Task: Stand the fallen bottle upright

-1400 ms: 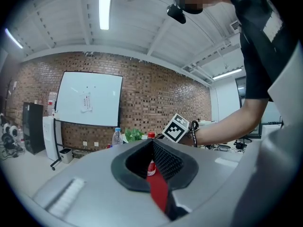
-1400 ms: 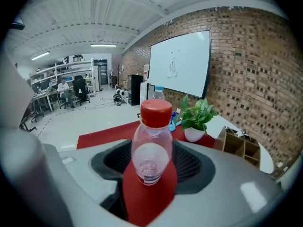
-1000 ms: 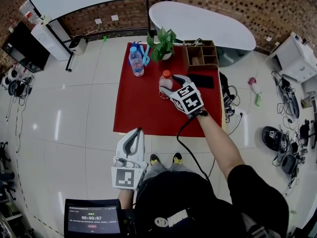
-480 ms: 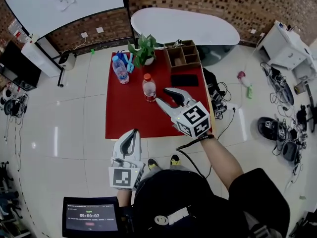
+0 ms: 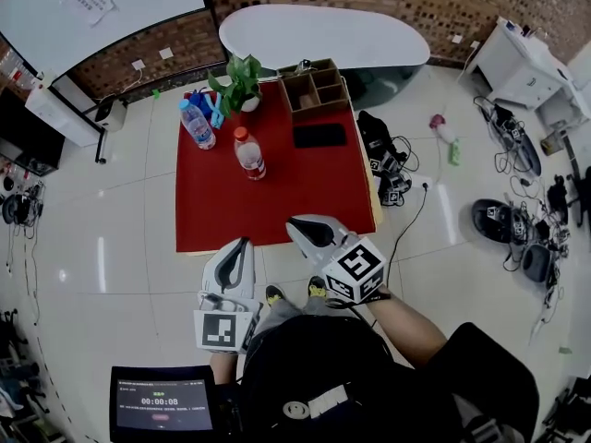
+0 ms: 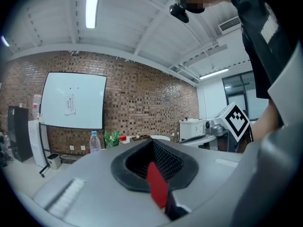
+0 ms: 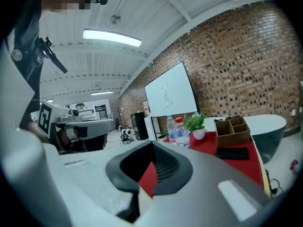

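On the red table (image 5: 305, 187) an orange-capped bottle (image 5: 247, 152) stands upright, free of both grippers. It shows in the right gripper view too, as the orange-capped bottle (image 7: 182, 132). A blue-capped bottle (image 5: 196, 124) stands upright behind it to the left. My right gripper (image 5: 303, 228) hangs at the table's near edge, well short of the bottles. Its jaws are closing and meet at the tips, with nothing between them. My left gripper (image 5: 240, 247) hangs just off the near edge, shut and empty.
A potted plant (image 5: 238, 79), a wooden organizer (image 5: 314, 88) and a black flat slab (image 5: 319, 136) sit at the table's far side. A white tub (image 5: 323, 37) stands behind. Cables and gear (image 5: 383, 169) lie on the floor to the right. A tablet (image 5: 162, 404) sits at my lower left.
My right gripper drew back from the orange-capped bottle to the table's near edge and its jaws went from open to shut. The bottle stays standing. The left gripper shifted slightly.
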Demonstrator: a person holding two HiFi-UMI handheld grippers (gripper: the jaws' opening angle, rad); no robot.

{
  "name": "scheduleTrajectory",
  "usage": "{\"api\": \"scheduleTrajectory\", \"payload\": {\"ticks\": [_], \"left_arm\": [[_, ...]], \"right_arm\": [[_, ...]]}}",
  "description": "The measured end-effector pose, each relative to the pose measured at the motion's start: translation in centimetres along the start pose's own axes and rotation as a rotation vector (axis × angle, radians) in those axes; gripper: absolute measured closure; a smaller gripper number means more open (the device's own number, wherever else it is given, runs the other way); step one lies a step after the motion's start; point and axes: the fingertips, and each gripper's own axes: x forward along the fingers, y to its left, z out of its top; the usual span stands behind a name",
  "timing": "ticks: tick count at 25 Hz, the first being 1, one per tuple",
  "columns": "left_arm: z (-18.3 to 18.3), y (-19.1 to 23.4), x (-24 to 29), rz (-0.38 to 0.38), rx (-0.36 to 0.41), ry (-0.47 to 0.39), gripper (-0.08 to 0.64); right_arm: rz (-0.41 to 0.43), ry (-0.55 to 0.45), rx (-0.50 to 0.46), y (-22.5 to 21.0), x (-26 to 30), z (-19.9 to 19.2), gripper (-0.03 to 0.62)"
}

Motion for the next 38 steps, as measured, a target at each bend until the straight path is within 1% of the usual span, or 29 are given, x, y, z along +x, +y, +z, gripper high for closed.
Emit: {"api": "scheduleTrajectory", "payload": {"ticks": [3,7,10,13,17,20,21,23,25,27,30,32,34,38], "left_arm": [[-0.8,-1.5,-0.8,0.024,0.013,0.031,0.554],[-1.8,-2.9,-2.3,0.101,0.017,0.105,0.554],[-2.5,-3.7,-3.4,0.126,0.013,0.155,0.554],[-2.5,-4.2,-3.8,0.138,0.012,0.145,0.554],[-2.4,-5.7,-4.0,0.08,0.018,0.079,0.554],[-2.5,-6.5,-5.5,0.044,0.012,0.085,0.554],[-2.4,-6.7,-6.5,0.033,0.012,0.069,0.554],[-2.1,-6.9,-8.8,0.018,0.015,0.028,0.554],[-2.0,-6.7,-11.6,0.013,0.011,0.004,0.554],[-1.9,-6.7,-14.6,0.013,-0.007,-0.017,0.554],[-1.9,-6.9,-18.8,0.014,-0.035,-0.031,0.554],[-1.7,-7.6,-21.2,-0.017,-0.03,-0.063,0.554],[-1.9,-8.4,-23.3,-0.049,-0.032,-0.072,0.554],[-1.7,-9.2,-26.6,-0.058,-0.065,-0.09,0.554]], "right_arm": [[0.068,0.0,-0.001,0.8,-0.6,-0.7,0.589],[0.181,0.004,0.048,2.5,-0.7,-2.7,0.589],[0.228,0.004,0.053,3.4,-0.7,-3.1,0.589],[0.249,0.002,0.02,4.5,-1.6,-2.9,0.589],[0.216,0.016,0.02,4.8,-3.1,-3.8,0.589],[0.172,0.024,0.018,6.1,-4.2,-4.7,0.589],[0.158,0.026,0.011,6.9,-4.5,-4.9,0.589],[0.131,0.024,-0.007,9.0,-5.2,-5.1,0.589],[0.105,0.014,-0.015,11.5,-5.7,-5.1,0.589],[0.086,0.004,-0.02,14.5,-6.6,-5.2,0.589],[0.058,-0.008,-0.064,18.7,-8.4,-5.1,0.589],[0.036,-0.025,-0.083,21.0,-9.8,-4.6,0.589],[0.017,-0.04,-0.096,22.9,-11.3,-4.1,0.589],[-0.001,-0.062,-0.12,26.3,-13.4,-2.7,0.589]]}}
